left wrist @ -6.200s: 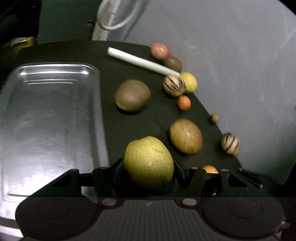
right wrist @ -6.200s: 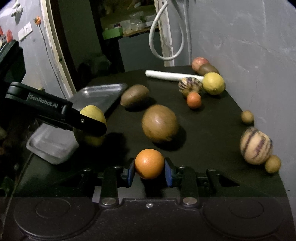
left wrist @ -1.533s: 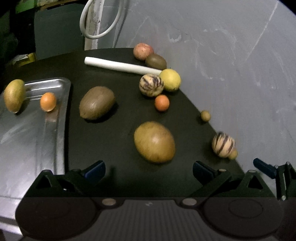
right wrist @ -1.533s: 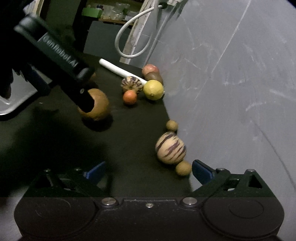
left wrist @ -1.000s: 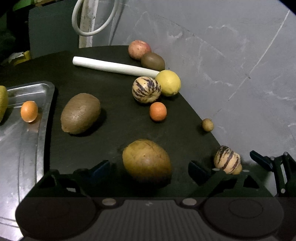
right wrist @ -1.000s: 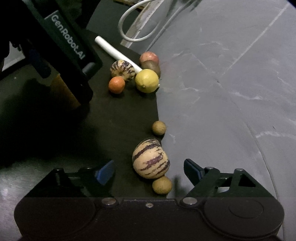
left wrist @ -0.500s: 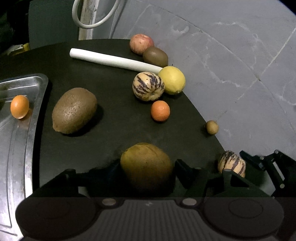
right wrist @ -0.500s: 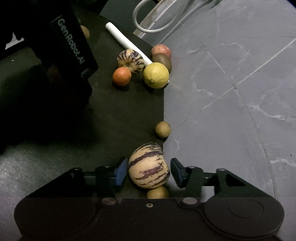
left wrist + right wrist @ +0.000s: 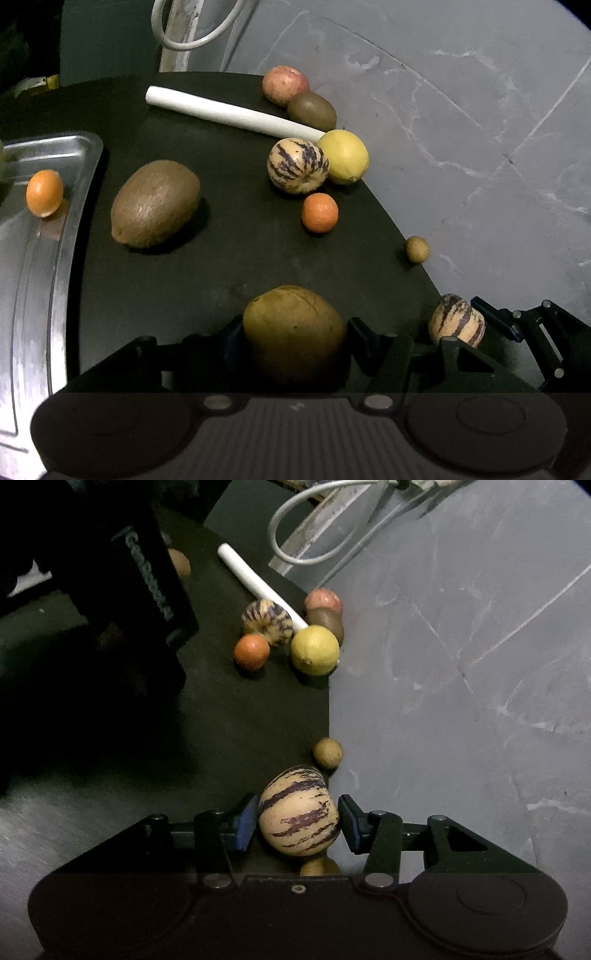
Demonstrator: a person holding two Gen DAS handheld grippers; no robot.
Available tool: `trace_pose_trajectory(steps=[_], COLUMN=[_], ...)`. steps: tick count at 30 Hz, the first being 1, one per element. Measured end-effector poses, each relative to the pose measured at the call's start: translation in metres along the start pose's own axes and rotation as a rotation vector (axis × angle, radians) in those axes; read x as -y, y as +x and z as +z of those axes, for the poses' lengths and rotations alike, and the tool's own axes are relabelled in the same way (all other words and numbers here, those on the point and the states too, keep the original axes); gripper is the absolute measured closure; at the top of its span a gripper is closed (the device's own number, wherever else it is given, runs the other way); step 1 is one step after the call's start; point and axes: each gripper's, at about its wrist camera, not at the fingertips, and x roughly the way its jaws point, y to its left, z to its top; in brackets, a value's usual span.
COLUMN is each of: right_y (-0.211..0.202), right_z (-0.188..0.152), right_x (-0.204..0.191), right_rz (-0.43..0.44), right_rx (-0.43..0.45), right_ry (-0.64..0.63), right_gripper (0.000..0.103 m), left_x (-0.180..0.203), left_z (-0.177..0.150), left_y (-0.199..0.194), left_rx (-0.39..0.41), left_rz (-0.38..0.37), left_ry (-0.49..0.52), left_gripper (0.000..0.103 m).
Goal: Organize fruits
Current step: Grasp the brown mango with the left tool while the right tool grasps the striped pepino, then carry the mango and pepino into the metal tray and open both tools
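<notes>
The left gripper is clamped on a smooth, oval brown fruit on the matte black table. The right gripper grips a round, purple-striped cream fruit at the table's edge. A glossy orange lies in the metal tray.
</notes>
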Motion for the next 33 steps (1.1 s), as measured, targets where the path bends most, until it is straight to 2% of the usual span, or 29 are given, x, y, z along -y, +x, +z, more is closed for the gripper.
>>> trace_pose_trajectory(steps=[10,17,26,33], right_y=[-0.028,-0.046,-0.062,-0.064], right_z=[0.017,0.046,0.102,0.154], right_x=[-0.018,-0.037,-0.081,-0.125], right_rz=[0.008,0.019,0.07,0.13], right_rx=[0.075,0.144,0.235,0.275], right_ry=[-0.018,-0.039,-0.071,-0.097], right_gripper=[0.055,0.055,0.054,0.054], left_x=[-0.015,-0.044,-0.115,-0.178], left_z=[-0.008,-0.009,-0.008,-0.001], left_y=[-0.027,-0.063,-0.118,-0.138], left_rx=[0.038,0.095,0.174,0.202], left_rz=[-0.013,0.004,0.08,0.136], left_ry=[-0.025,-0.06,-0.136,-0.191], left_gripper=[0.041,0.041,0.041,0.041])
